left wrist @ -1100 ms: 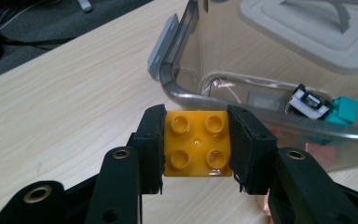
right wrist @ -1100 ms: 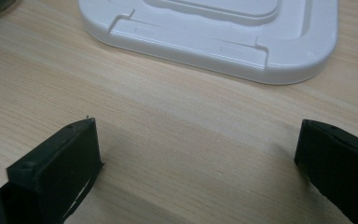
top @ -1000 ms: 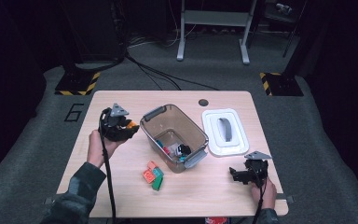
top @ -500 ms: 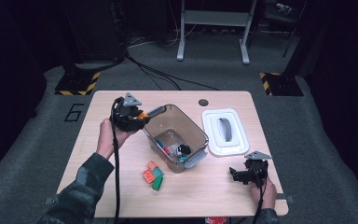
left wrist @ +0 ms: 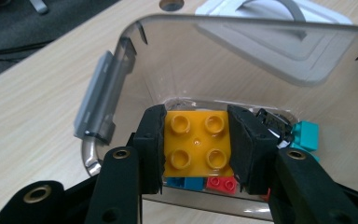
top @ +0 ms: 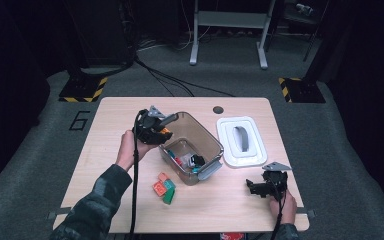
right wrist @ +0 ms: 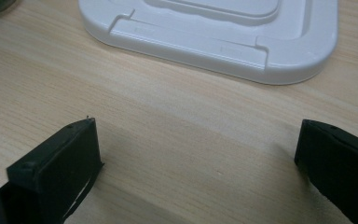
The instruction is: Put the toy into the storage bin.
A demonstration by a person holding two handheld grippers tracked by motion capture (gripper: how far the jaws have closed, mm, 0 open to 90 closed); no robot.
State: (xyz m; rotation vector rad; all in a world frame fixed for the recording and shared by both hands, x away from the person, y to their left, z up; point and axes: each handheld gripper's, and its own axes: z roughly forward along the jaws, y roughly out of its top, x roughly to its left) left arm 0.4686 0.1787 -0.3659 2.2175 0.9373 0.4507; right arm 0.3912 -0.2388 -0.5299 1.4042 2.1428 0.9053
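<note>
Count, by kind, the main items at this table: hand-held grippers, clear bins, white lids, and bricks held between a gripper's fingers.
Grippers: 2 (left gripper, right gripper)
Clear bin: 1
White lid: 1
Held brick: 1, the yellow brick, between the left gripper's fingers
Total: 5

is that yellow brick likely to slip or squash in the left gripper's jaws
Probably neither: the yellow brick looks like rigid plastic, and the left gripper clamps its flat sides squarely. Likely light, so it should drop straight into the clear bin.
</note>
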